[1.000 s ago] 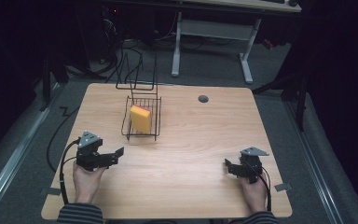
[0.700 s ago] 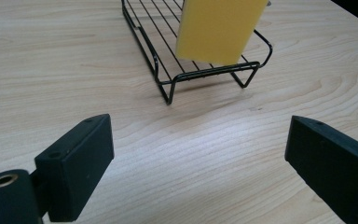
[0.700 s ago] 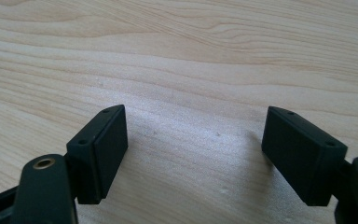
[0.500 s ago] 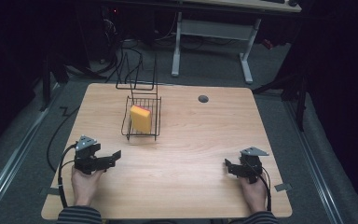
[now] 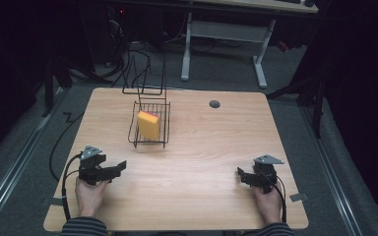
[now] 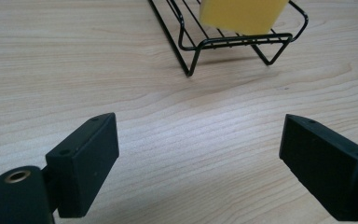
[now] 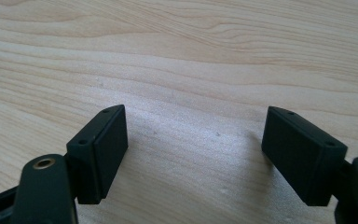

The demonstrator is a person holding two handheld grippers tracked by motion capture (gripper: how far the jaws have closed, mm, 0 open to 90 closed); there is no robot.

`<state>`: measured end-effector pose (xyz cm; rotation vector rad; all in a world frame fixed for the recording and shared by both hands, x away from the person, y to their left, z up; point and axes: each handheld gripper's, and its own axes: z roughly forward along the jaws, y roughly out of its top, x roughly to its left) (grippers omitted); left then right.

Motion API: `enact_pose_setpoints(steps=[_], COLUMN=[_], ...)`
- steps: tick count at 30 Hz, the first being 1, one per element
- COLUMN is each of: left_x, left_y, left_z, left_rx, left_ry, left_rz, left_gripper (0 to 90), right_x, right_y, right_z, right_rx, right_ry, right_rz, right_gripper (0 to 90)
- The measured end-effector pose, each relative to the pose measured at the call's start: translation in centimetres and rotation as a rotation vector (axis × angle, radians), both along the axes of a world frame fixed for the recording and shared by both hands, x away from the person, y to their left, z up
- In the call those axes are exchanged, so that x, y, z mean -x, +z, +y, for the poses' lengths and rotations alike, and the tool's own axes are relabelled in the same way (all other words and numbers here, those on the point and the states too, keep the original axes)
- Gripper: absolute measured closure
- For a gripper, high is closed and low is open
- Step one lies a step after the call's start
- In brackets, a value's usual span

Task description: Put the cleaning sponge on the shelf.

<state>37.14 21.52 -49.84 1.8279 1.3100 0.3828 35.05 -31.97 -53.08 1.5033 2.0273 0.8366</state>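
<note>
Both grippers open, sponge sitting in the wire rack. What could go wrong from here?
1. The wire rack looks light and stands free on the table; a one-sided grab by the left gripper could drag or tip it.
2. The yellow sponge leans against the wires, so jaws reaching in may snag a wire instead.
3. The right gripper lies far from the rack, so it likely can't steady it quickly.
</note>
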Motion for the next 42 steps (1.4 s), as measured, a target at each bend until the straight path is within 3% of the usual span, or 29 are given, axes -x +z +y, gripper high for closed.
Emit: enact_pose_setpoints(steps=[18,26,30,37,42], left_x=[-0.2,-0.2,0.1,0.5,0.5], left_y=[-2.1,-3.5,-3.9,-3.9,-3.9], left_z=[0.3,-0.1,-0.3,-1.2,-1.2], left_rx=[-0.024,-0.091,-0.116,-0.209,-0.211], left_ry=[0.039,0.066,0.085,0.097,0.098], left_rz=[0.028,0.036,0.013,0.008,0.008], left_gripper=[13.5,13.5,13.7,14.7,14.8], right_x=[0.0,0.0,0.0,0.0,0.0], right_y=[0.0,0.0,0.0,0.0,0.0], right_z=[0.0,0.0,0.0,0.0,0.0], right_rx=[0.000,0.000,0.000,-0.001,-0.002], right_ry=[0.000,0.000,-0.002,-0.003,-0.003], right_rz=[0.000,0.000,0.001,0.002,0.002], right_gripper=[22.7,22.7,22.7,22.7,22.7])
